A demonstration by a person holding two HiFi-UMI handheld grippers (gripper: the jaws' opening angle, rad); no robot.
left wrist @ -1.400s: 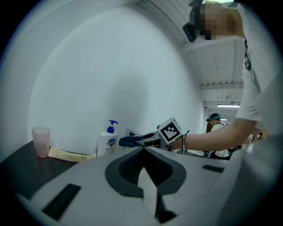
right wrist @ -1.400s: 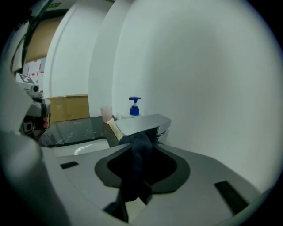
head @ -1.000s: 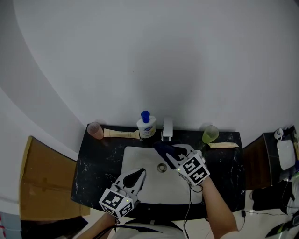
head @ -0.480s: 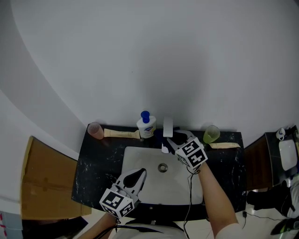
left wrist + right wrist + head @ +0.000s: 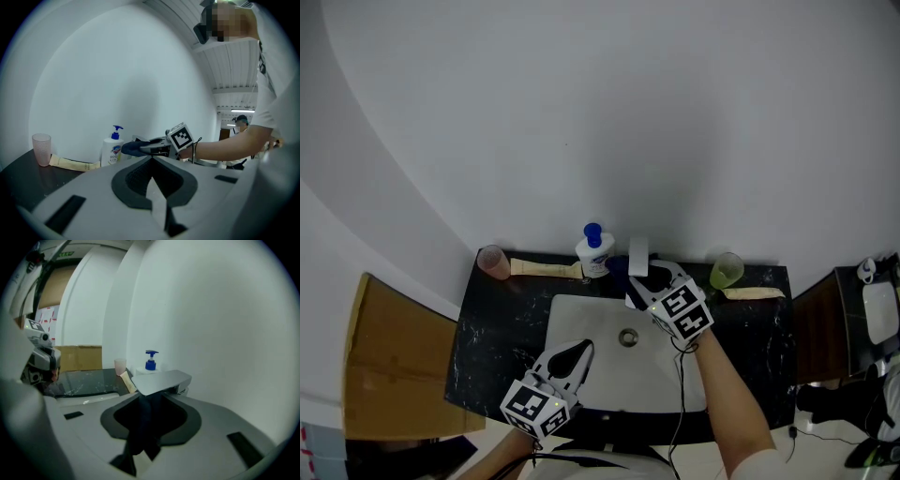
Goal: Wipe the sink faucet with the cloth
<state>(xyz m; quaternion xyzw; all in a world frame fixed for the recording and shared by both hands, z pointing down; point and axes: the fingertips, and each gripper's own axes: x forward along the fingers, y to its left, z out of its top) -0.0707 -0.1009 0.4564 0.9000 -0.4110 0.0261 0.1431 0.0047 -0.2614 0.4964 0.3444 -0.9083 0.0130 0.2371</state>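
Counter (image 5: 502,323) around sink (image 5: 581,328) holds pink cup (image 5: 494,262), soap bottle (image 5: 593,253), green cup (image 5: 727,270).

Sunk in the worktop (image 5: 502,328): sink (image 5: 581,366), drain (image 5: 627,337) at its middle. Along the back edge, left to right: left cup (image 5: 493,262), left tube (image 5: 544,268), bottle (image 5: 593,253), faucet (image 5: 637,255), right cup (image 5: 727,270), right tube (image 5: 753,293). Over the sink's near left: left gripper (image 5: 584,346). At the faucet, beyond the drain: right gripper (image 5: 642,279), cloth (image 5: 140,427) between its fingers (image 5: 180,420).

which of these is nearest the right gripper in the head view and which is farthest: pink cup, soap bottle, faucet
From the right gripper, which grips the cloth:
1. faucet, right at its tips, at the back of the sink.
2. soap bottle, just left of the faucet.
3. pink cup, at the counter's far left corner.
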